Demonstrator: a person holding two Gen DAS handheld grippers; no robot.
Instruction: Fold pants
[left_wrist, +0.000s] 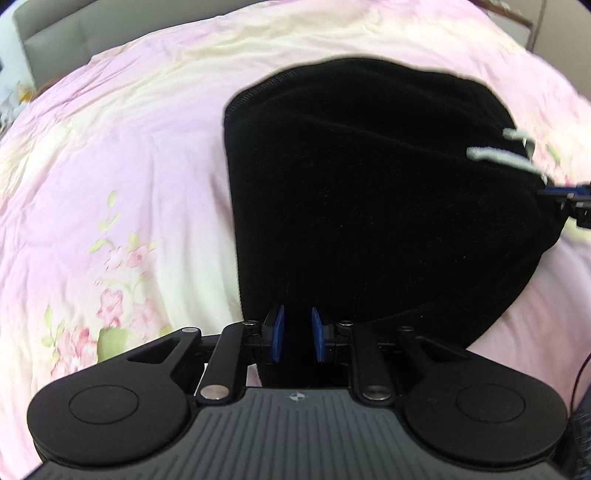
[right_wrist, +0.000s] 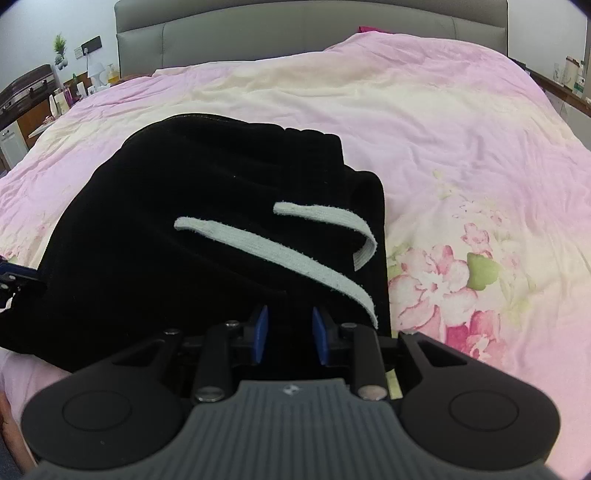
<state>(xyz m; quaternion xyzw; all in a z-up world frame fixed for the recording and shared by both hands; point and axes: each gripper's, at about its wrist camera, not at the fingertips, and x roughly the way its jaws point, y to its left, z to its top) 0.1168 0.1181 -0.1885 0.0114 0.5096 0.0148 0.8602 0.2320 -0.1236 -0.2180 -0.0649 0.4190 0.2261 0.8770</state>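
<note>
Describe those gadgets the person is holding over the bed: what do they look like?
Each hand-held gripper, left and right, is matte black with a ribbed grey top plate bearing a small round logo. Two round black discs flank the plate, and black link bars with silver pivot pins run forward to two short fingers faced with blue pads. A thin dark cable shows at the left view's right edge.

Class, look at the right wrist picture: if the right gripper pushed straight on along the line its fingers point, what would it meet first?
The black pants: the right gripper already has their black cloth between its blue pads. Straight on lies more of that cloth, and probably the lower white drawstring on top, though depth is unclear.
</note>
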